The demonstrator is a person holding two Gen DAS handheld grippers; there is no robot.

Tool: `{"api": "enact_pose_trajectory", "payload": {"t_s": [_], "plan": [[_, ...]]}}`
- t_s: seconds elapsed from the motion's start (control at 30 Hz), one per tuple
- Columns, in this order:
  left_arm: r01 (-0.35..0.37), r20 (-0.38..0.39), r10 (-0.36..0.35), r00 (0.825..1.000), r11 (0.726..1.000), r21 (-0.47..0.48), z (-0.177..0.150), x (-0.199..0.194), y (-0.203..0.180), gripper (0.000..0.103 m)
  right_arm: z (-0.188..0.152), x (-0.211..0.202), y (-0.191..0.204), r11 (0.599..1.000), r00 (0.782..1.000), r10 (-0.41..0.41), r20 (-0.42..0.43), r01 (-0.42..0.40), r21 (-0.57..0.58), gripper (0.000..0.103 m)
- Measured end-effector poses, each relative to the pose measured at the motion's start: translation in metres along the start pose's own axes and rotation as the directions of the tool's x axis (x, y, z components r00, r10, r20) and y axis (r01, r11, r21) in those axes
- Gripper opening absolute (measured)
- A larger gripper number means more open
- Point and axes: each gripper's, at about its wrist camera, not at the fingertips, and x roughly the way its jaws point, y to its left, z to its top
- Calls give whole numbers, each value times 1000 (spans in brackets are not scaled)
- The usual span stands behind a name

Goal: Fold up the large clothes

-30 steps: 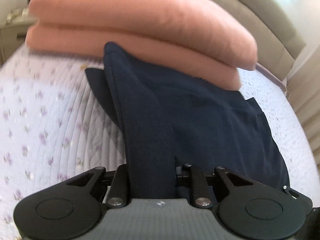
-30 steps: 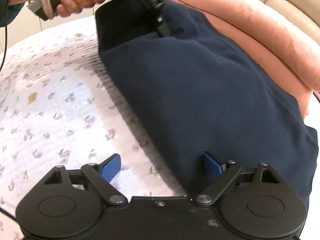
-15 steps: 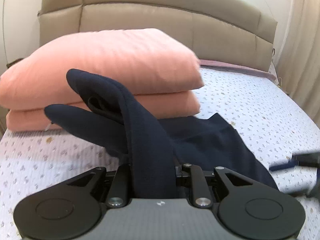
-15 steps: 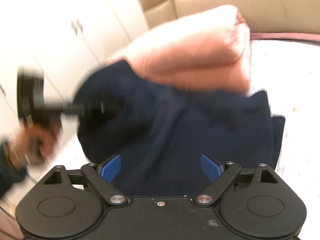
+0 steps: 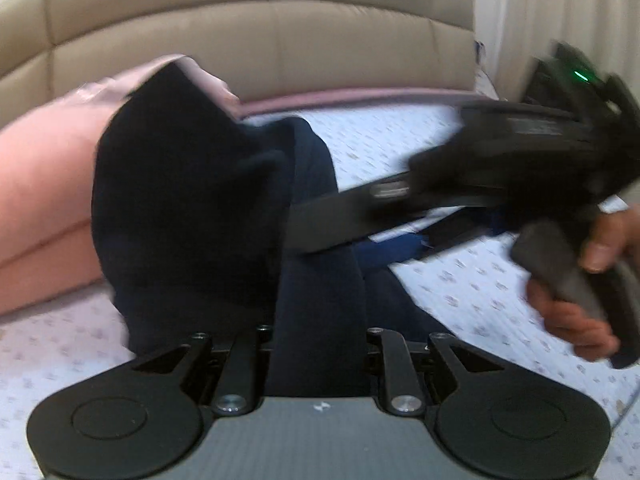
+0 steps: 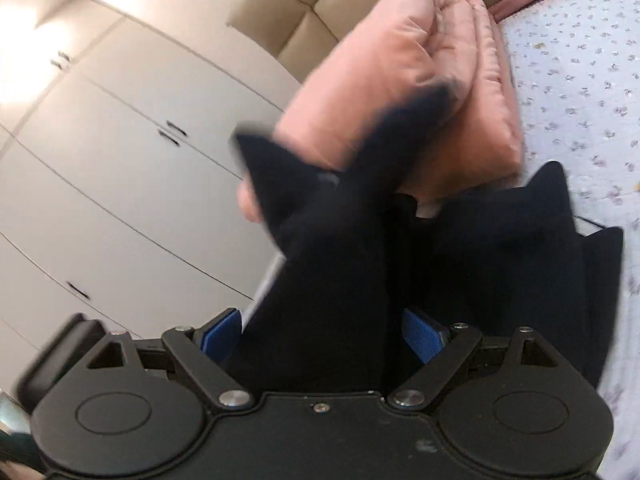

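The bed (image 5: 472, 280) carries everything: a white quilted cover with small lilac flowers, edged along its head end by a mauve band below a padded beige headboard (image 5: 256, 36). In the right wrist view white wardrobe doors (image 6: 120, 184) with small dark handles fill the wall beside the bed.

A folded salmon-pink quilt (image 6: 420, 76) lies stacked toward the head end of the bed. The navy garment (image 5: 188, 216) is lifted off the cover and bunched in front of the quilt, hiding much of it in both views.

The left gripper (image 5: 320, 344) has its jaws closed on a thick fold of the garment, which covers the fingertips entirely. The right gripper (image 6: 324, 332) has a band of the same cloth running between its blue pads (image 6: 424, 334); the jaws stand only partly closed and whether they truly pinch the cloth cannot be told. In the left wrist view the right gripper (image 5: 400, 240) reaches in from the right edge, held by the right hand (image 5: 580, 296), its tip lost behind the dark cloth.

Both views are motion-blurred; the garment's edges and type are hard to make out.
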Motion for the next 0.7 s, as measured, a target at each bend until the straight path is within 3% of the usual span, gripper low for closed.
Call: {"api": "enact_pose_trajectory", "payload": {"t_s": [0.1,0.23,0.3,0.33,0.37,0.47,0.57,0.6,0.63,0.7], "plan": [[48,-36,-47,998,998,48,-12,13,-19,22,5,12,-13,997,997,-76,-13,76,1,103],[32,-44,-27,999,993,112,-22,21,-37,25,19,24,-31,983,988,-150,-18,151,105,103],[42,-46,-37,998,993,108,-22,21,-38,29,25,26,-39,977,991,-133,18,128,170,95],[45,-47,-40,998,993,107,-20,20,-40,30,26,25,-42,972,989,-139,49,127,198,47],[44,-41,-40,998,993,111,-20,17,-40,32,29,22,-42,961,980,-182,78,161,224,19],[75,8,-77,997,989,129,-17,1,-42,40,41,20,-42,974,975,-179,134,156,164,18],[154,-17,-153,988,986,68,-15,-24,-31,41,39,25,-67,964,968,-233,96,217,151,18],[209,-24,-208,978,978,20,-14,-34,-24,47,34,22,-80,959,970,-226,84,206,195,19],[241,-23,-242,970,970,-15,-13,-41,-18,60,29,18,-90,955,976,-202,86,177,237,22],[245,8,-245,970,966,-78,-12,-57,0,83,21,6,-109,936,989,-120,91,82,342,34]]}}
